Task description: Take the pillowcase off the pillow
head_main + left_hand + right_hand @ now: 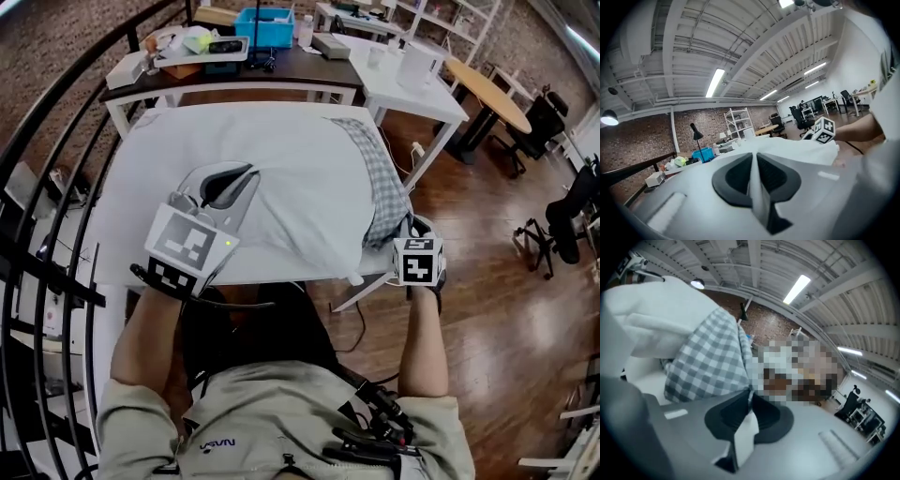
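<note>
Now left tongs [228,180] are pinching shut on a fold of the white pillowcase [300,187]; right tongs [750,399] are clamping the checked pillow [380,183] end sticking out, everything lying on the white desk [117,244].

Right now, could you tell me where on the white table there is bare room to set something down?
The strip of white table between the black railing and the pillow is bare. The near edge holds the left gripper and right gripper, both shut on fabric, and the dark desk behind is crowded round a blue bin.
</note>
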A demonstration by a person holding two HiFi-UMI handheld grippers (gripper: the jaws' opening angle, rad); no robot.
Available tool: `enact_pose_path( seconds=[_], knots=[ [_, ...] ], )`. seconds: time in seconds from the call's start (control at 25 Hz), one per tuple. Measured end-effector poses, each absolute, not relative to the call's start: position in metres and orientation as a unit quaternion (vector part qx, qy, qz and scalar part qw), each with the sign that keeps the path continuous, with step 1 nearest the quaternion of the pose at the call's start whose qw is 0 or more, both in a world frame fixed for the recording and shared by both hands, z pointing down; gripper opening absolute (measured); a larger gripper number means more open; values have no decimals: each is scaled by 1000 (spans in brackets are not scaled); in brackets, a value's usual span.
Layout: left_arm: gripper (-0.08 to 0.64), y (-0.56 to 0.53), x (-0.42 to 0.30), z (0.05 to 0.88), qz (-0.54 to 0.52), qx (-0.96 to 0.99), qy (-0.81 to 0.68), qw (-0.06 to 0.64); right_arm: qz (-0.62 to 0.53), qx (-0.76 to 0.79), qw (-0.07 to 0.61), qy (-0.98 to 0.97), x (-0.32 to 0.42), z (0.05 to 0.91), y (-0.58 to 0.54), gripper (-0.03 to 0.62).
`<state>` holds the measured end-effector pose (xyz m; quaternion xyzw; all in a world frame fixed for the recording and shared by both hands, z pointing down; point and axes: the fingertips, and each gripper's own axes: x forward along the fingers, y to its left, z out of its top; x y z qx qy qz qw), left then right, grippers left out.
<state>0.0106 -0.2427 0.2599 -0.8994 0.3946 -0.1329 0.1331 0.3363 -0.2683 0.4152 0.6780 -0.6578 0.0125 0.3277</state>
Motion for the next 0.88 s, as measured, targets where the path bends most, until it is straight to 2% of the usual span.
enact_pose_path(
  seconds=[0.08, 0.12, 0.2, 0.24, 0.32, 0.44, 0.6, 0.8, 0.88],
  knots=[
    [55, -230, 16, 273, -152, -907, 371, 130, 32, 660, 350, -664, 333, 429, -271, 34],
    [84, -223, 19, 276, -152, -911, 360, 130, 38, 657, 345, -669, 334, 429, -271, 62],
    [157, -208, 20, 263, -123, -921, 343, 138, 40, 664, 299, -684, 337, 408, -268, 142],
    [164, -203, 20, 249, -99, -924, 340, 147, 36, 670, 261, -694, 338, 388, -268, 160],
    [160, -204, 16, 219, -60, -921, 348, 165, 24, 673, 180, -717, 334, 342, -271, 167],
    [167, -241, 14, 204, -80, -900, 395, 167, 15, 649, 90, -755, 313, 288, -293, 167],
    [283, -320, 40, 242, -154, -896, 392, 137, 31, 607, 71, -791, 271, 274, -337, 179],
    [271, -353, 52, 283, -199, -885, 415, 72, 69, 569, 91, -814, 226, 286, -387, 184],
    [172, -356, 53, 295, -211, -885, 410, 72, 91, 558, 129, -815, 215, 304, -403, 184]
  ],
)
